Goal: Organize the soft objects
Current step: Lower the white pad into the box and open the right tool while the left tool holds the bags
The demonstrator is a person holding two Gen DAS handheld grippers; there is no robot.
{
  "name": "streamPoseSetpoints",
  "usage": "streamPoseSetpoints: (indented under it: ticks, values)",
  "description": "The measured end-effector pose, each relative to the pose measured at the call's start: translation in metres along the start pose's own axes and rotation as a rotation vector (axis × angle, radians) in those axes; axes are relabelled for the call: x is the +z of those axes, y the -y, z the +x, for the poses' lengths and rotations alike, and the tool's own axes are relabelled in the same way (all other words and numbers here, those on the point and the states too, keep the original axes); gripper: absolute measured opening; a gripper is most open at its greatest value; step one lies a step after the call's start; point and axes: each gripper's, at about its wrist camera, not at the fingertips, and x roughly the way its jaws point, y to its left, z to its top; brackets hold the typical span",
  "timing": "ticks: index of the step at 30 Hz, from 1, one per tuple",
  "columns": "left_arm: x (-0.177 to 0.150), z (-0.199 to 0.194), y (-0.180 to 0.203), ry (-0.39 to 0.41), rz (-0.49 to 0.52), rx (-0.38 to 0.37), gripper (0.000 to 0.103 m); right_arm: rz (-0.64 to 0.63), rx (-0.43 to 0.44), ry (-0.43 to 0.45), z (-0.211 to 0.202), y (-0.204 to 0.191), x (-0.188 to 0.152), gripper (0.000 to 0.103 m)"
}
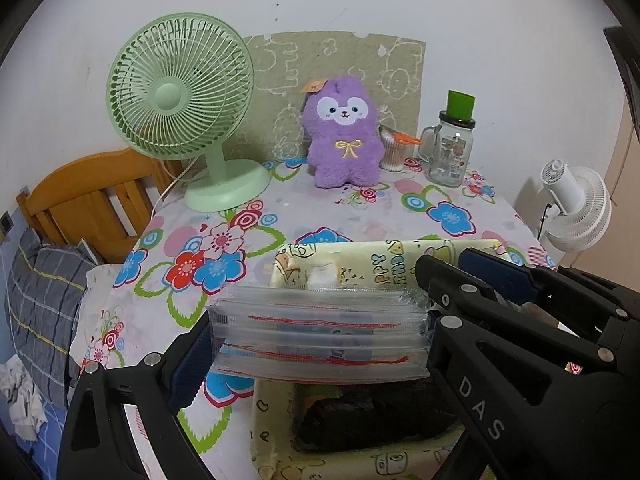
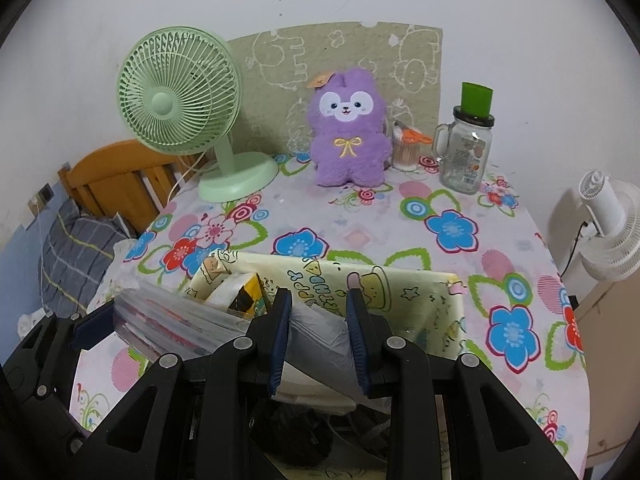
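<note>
Zip bags (image 1: 318,334) over box (image 1: 276,432) (plush (image 1: 344,132) behind).

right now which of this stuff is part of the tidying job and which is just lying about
In the job: stack of clear zip bags in the left tongs; white bag in the right tongs; yellow storage box.

Lying about: green fan, glass jar, cotton swabs, purple plush.
</note>
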Motion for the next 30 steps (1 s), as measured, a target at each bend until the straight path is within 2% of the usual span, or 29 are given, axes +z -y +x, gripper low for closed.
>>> streamPoseSetpoints:
  ticks: [5,7,9,11,30]
  values:
    - [-0.001,0.005,-0.004,-0.01,-0.005,0.009,0.098,-0.006,0.016,-0.014,0.007,-0.002,0.0,0.035]
    - [-0.001,0.007,-0.006,-0.014,-0.01,0.012,0.098,-0.008,0.01,-0.019,0.009,-0.002,-0.001,0.043]
    - [-0.001,0.008,-0.01,-0.016,-0.023,0.019,0.098,0.0,-0.01,-0.009,0.009,0.0,-0.001,0.064]
    - [-0.001,0.007,-0.013,-0.018,-0.036,0.008,0.098,0.005,0.016,0.003,0.007,0.002,-0.002,0.081]
    - [-0.001,-0.015,0.012,0.03,-0.002,-0.021,0.098,0.04,-0.043,0.059,-0.03,0.022,-0.009,0.082]
